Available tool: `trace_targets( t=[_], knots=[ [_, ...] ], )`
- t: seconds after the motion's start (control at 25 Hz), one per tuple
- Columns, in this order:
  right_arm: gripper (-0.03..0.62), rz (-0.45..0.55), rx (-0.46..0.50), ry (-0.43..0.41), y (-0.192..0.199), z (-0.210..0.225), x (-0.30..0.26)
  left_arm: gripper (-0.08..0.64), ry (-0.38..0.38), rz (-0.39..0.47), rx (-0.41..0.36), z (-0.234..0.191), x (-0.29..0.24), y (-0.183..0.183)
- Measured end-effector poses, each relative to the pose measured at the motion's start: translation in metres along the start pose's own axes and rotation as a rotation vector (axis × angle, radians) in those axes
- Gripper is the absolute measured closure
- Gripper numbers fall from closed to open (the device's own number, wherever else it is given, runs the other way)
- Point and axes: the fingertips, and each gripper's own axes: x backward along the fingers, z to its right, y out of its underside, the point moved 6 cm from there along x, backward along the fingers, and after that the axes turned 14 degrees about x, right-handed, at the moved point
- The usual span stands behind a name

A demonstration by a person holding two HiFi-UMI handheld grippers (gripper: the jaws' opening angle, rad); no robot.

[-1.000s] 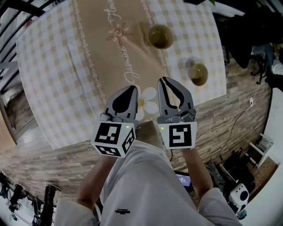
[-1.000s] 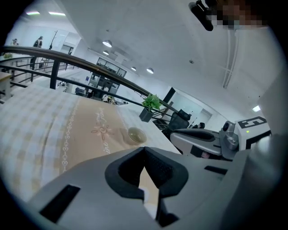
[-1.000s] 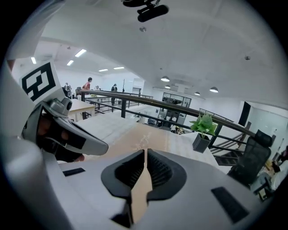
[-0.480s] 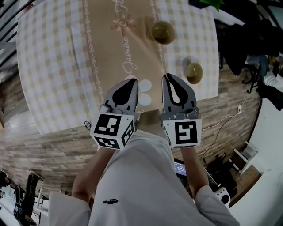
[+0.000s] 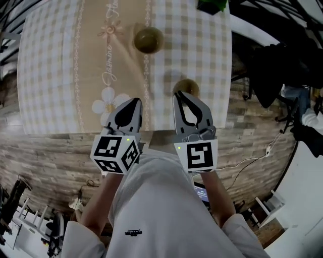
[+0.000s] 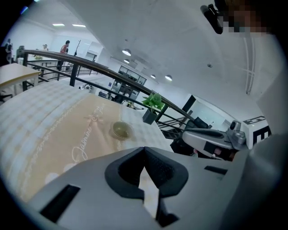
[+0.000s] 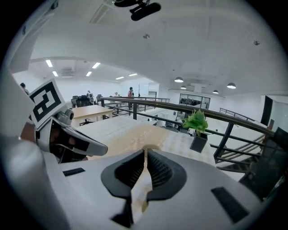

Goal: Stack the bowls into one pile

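Note:
Two olive-green bowls stand apart on the checked tablecloth point(image 5: 50, 60). The far bowl point(image 5: 148, 40) sits at the edge of the beige runner and also shows in the left gripper view as a small bowl point(image 6: 121, 130). The near bowl point(image 5: 187, 86) lies close to the table's front edge, just beyond the tip of my right gripper point(image 5: 179, 96). My left gripper point(image 5: 134, 102) hovers over the front edge beside a daisy print. Both grippers are shut with nothing between the jaws, as the left gripper point(image 6: 144, 151) and right gripper point(image 7: 145, 153) show in their own views.
A potted green plant point(image 5: 211, 5) stands at the table's far right corner, plant point(image 7: 197, 129). A black railing point(image 6: 90, 68) runs behind the table. Brick-patterned floor point(image 5: 55, 161) lies below the front edge. Dark chairs and cables point(image 5: 282, 60) crowd the right side.
The head view has slid right along the table, so both bowls sit further left in the picture. The near bowl now lies right at the right gripper's tip. Both grippers stay shut.

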Motion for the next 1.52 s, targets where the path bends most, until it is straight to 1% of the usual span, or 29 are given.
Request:
trace_targets(
  t=[0.16, 0.28, 0.44, 0.6, 0.72, 0.88, 1.04, 1.24, 1.4, 1.52],
  knots=[
    [0.552, -0.055, -0.025, -0.042, 0.038, 0.043, 0.044, 0.540, -0.040, 0.033, 0.006, 0.053, -0.011, 0.028],
    [0.552, -0.095, -0.022, -0.060, 0.064, 0.064, 0.052, 0.540, -0.066, 0.054, 0.006, 0.071, -0.023, 0.039],
    [0.552, -0.141, -0.051, -0.060, 0.102, 0.083, 0.050, 0.540, -0.071, 0.043, 0.004, 0.085, -0.043, 0.055],
    [0.552, -0.209, -0.080, -0.081, 0.129, 0.084, 0.035, 0.540, -0.086, 0.015, 0.020, 0.081, -0.062, 0.069],
    [0.552, -0.235, -0.107, -0.095, 0.146, 0.078, 0.029, 0.540, -0.098, 0.001, 0.028, 0.077, -0.073, 0.078],
    [0.552, -0.259, -0.132, -0.086, 0.167, 0.074, 0.015, 0.540, -0.099, -0.001, 0.025, 0.070, -0.087, 0.082],
    [0.552, -0.302, -0.149, -0.078, 0.184, 0.069, 0.003, 0.540, -0.114, -0.021, 0.034, 0.056, -0.096, 0.089],
    [0.552, -0.351, -0.239, -0.074, 0.209, 0.067, -0.008, 0.540, -0.129, -0.039, 0.046, 0.045, -0.108, 0.100],
    [0.552, -0.367, -0.303, -0.067, 0.221, 0.064, -0.011, 0.540, -0.129, -0.061, 0.047, 0.038, -0.116, 0.104],
    [0.552, -0.379, -0.337, -0.078, 0.229, 0.062, -0.013, 0.540, -0.128, -0.074, 0.049, 0.036, -0.121, 0.107]
  ],
)
